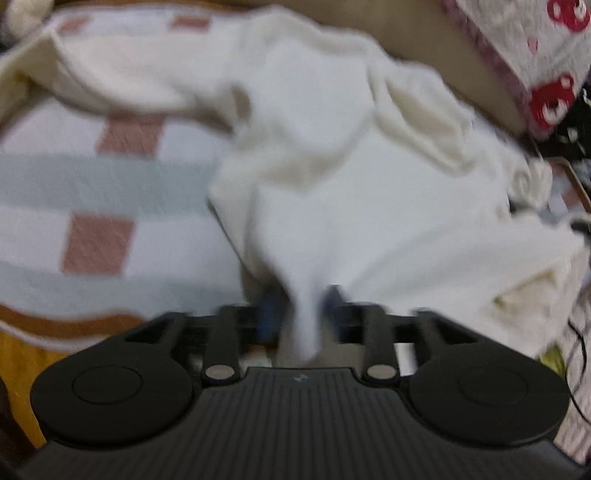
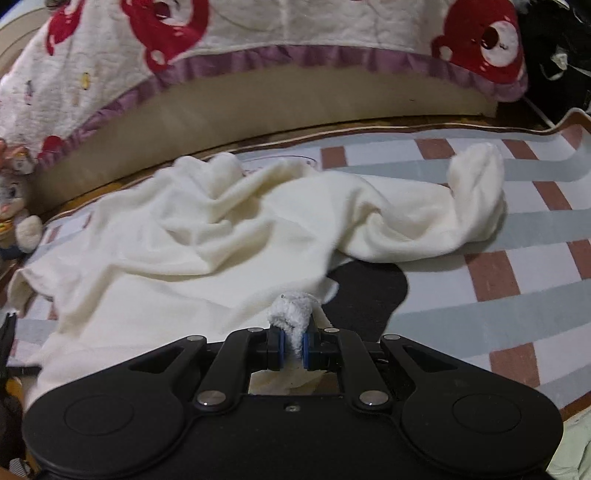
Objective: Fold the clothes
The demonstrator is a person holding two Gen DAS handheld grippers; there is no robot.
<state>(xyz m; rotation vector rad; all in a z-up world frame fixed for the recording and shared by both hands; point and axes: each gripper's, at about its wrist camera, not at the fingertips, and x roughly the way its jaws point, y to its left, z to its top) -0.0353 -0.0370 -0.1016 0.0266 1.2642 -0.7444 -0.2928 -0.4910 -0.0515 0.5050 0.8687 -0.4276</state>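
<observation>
A bunched edge of the cream garment (image 2: 207, 236) is pinched between the blue pads (image 2: 282, 349) of the right gripper (image 2: 293, 349). Another fold of the garment (image 1: 332, 166) is clamped by the left gripper (image 1: 301, 314), though that view is blurred. The garment is spread crumpled across the checked blanket (image 2: 517, 306), near its far edge, below a bear-print quilt (image 2: 258, 29).

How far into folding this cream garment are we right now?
Early. Done: both claws have a hold. The left claw is shut on a pinch of the cream garment, and the right claw is shut on a bunched edge. In hand: the near edge is lifted off the checked mat. Left: the cloth is still rumpled, one end twisted, with no neat fold visible.
</observation>
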